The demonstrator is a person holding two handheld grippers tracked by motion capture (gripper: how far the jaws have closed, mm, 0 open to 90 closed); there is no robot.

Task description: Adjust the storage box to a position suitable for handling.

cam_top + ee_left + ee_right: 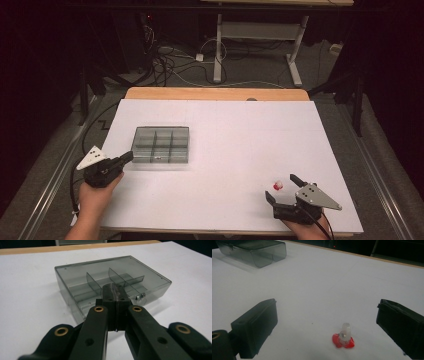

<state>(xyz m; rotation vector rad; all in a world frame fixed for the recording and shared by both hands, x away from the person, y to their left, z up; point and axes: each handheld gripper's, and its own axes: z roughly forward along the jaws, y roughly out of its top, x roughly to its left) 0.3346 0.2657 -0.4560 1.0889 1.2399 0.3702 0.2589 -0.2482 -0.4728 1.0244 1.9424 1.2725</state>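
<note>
step: reach for ring | right gripper (283, 189) jaws wide, empty | ring (344, 338) between them, just ahead on table | left gripper (128, 156) closed, empty, tips at box (161, 145) | next: lower, close squarely on ring

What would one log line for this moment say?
left gripper: shut, at grey box | right gripper: open around red-based piece | piece on table

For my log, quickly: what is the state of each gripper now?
Left gripper: closed, holding nothing.
Right gripper: open, empty, its jaws either side of the small red-based piece.
</note>
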